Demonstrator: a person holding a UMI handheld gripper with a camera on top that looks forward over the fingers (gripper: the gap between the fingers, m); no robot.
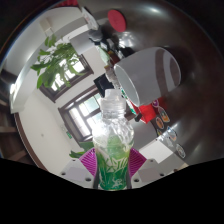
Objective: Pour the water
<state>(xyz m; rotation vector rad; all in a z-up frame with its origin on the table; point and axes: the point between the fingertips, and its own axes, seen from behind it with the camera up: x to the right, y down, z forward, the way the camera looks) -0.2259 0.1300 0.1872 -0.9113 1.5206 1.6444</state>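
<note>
Clear plastic bottle w/ green label (114, 150) is gripped by claw (113, 165) at lower centre, tilted toward clear glass cup (147, 75), upper right.

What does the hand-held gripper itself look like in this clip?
Little of the hand-held gripper shows: two fingers, each with a magenta pad on its inner face, ridged or textured. No cables, markings, sleeve or hand are visible.

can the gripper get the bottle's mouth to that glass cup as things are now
Probably yes. The gripper is shut on the bottle, whose mouth sits right beside the glass cup, and nothing shows between them.
</note>
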